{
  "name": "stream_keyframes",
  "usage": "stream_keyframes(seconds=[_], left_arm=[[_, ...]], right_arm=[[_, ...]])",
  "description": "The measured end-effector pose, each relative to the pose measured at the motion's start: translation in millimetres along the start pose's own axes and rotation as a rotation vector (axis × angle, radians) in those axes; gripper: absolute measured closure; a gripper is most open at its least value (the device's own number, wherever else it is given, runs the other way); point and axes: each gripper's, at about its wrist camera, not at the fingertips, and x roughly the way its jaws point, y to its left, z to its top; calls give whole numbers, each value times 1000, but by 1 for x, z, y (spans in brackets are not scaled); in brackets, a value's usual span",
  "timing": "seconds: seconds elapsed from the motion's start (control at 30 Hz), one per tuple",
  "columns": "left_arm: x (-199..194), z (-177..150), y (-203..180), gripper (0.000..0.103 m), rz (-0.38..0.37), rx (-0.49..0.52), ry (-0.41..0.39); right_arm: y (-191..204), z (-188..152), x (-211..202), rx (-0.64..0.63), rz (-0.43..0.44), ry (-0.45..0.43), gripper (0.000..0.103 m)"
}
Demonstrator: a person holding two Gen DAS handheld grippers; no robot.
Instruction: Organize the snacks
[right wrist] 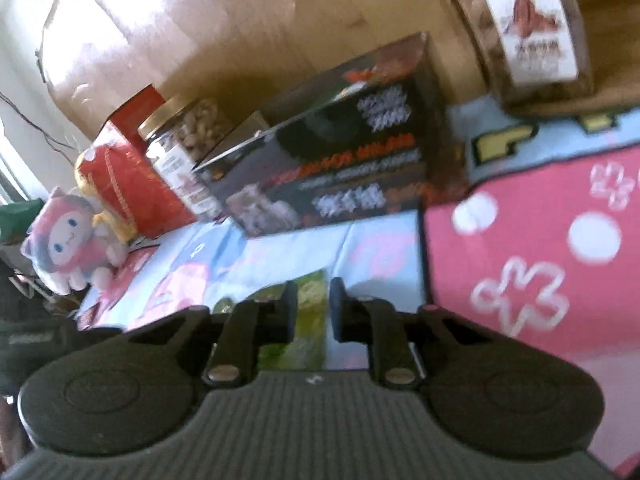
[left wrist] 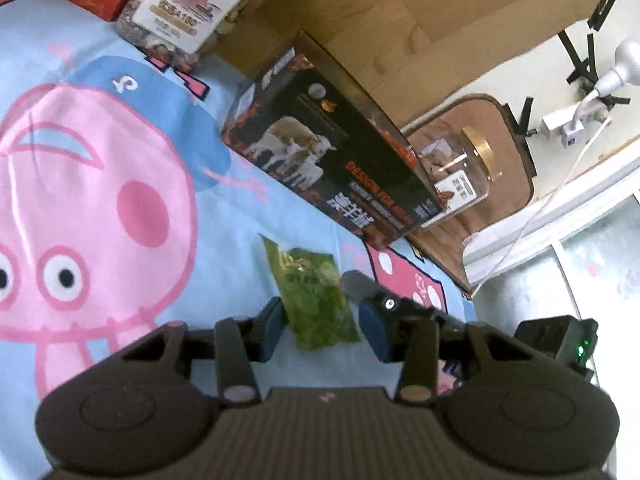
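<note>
A small green snack packet (left wrist: 316, 300) sits between the blue pads of my left gripper (left wrist: 323, 330), which touch its two long edges over the cartoon blanket (left wrist: 100, 160). A finger of the right gripper (left wrist: 358, 283) reaches in at the packet's right edge. In the blurred right wrist view the green packet (right wrist: 314, 332) shows through the narrow gap of my right gripper (right wrist: 314, 300) and spreads behind its left finger. Whether those pads press on it is not visible.
A black box with sheep pictures (left wrist: 332, 152) (right wrist: 340, 168) lies just beyond the packet. Behind it are nut jars (left wrist: 180, 4) (left wrist: 460, 168) (right wrist: 180, 148), a red box (right wrist: 132, 184), a plush doll (right wrist: 68, 240) and a brown cardboard wall (left wrist: 420, 20).
</note>
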Motion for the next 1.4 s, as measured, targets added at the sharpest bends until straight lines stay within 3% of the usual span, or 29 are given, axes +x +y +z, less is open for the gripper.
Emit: stream_keyframes(seconds=[0.2, 0.37, 0.53, 0.7, 0.83, 1.13, 1.4], left_arm=[[-23, -24, 1, 83, 38, 59, 21], [-72, -59, 17, 82, 5, 80, 35], [-113, -100, 19, 82, 30, 115, 35], [-139, -108, 13, 45, 44, 162, -21], [-146, -101, 13, 40, 100, 184, -64], [-142, -114, -3, 27, 356, 338, -139], [-143, -120, -4, 27, 396, 362, -157]], right_arm=[[21, -31, -24, -5, 12, 4, 85], [41, -71, -51, -11, 100, 54, 85], [70, -106, -73, -81, 181, 134, 83], [95, -122, -96, -252, 133, 94, 77], [110, -127, -106, -359, 81, 36, 53], [123, -139, -85, -454, 28, 81, 52], [132, -147, -84, -487, 6, 84, 47]])
